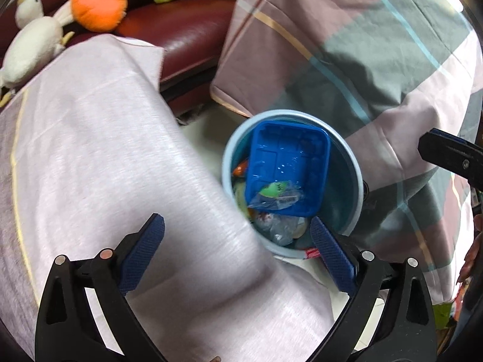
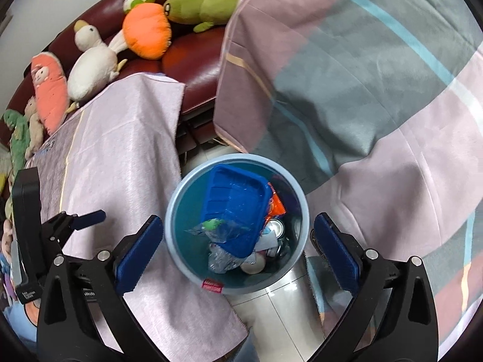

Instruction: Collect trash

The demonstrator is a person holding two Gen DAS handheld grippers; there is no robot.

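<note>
One bin (image 2: 181, 259), one blue tray (image 2: 232, 208) inside

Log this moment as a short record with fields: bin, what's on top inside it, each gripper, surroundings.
bin: light blue round bin on the tiled floor, between two cloth-covered pieces of furniture
top item: blue plastic tray lying tilted inside the bin
on the tray: clear wrapper with a green patch
under it: orange packet, other mixed rubbish
left gripper: open, nothing between the fingers
right gripper: open, empty, above the bin
surroundings: dark red sofa with plush toys, among them an orange carrot plush
</note>
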